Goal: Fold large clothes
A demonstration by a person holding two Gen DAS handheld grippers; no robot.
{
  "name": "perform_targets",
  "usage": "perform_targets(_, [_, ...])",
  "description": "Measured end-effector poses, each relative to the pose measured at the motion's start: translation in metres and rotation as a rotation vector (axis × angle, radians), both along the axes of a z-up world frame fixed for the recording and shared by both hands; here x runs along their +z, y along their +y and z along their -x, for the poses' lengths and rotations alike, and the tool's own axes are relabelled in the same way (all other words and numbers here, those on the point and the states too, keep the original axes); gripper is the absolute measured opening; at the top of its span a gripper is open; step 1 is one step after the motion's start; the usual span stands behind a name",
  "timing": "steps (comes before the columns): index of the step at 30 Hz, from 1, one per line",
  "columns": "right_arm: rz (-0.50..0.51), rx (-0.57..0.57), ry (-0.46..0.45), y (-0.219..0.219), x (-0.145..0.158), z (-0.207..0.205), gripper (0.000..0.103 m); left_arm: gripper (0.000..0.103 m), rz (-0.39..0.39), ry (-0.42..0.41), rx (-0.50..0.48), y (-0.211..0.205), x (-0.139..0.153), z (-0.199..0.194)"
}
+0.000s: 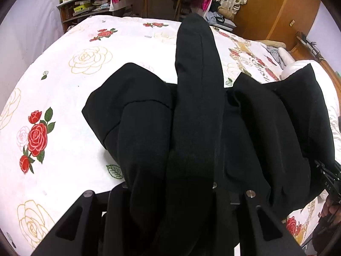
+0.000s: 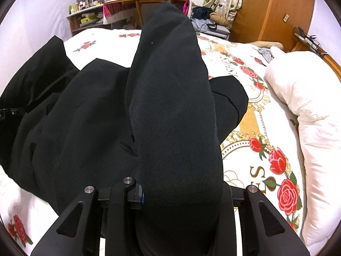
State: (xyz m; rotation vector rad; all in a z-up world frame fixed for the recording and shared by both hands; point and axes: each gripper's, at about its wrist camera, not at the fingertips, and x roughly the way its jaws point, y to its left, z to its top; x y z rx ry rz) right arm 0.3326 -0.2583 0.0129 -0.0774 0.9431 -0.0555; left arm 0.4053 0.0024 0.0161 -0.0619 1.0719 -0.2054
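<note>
A large black garment [image 1: 191, 128] lies bunched on a bed with a white rose-print sheet [image 1: 70, 81]. My left gripper [image 1: 170, 192] is shut on a fold of it; the cloth drapes over the fingers and hides them. My right gripper [image 2: 179, 192] is shut on another fold of the same black garment [image 2: 170, 106], which rises over the fingers toward the far side. The right gripper's body also shows at the right edge of the left wrist view [image 1: 328, 179]. Both hold the cloth a little above the sheet [image 2: 255, 140].
A white duvet [image 2: 309, 117] is heaped along the bed's right side. A wooden desk and shelves [image 1: 149, 0] stand past the far end of the bed. A wooden wardrobe [image 2: 270, 8] stands at the back right.
</note>
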Motion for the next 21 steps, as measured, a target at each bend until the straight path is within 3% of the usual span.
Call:
perform_targets(4, [0.011, 0.005, -0.032, -0.003, 0.008, 0.009, 0.032, 0.032, 0.007, -0.016, -0.011, -0.010, 0.009, 0.006])
perform_targets(12, [0.025, 0.005, -0.124, -0.001, 0.030, 0.047, 0.030, 0.032, 0.036, -0.063, -0.005, 0.018, 0.010, 0.014])
perform_targets(21, [0.037, -0.013, -0.184, 0.004, 0.046, 0.107, 0.029, 0.032, 0.014, -0.142, -0.035, 0.021, 0.026, 0.072])
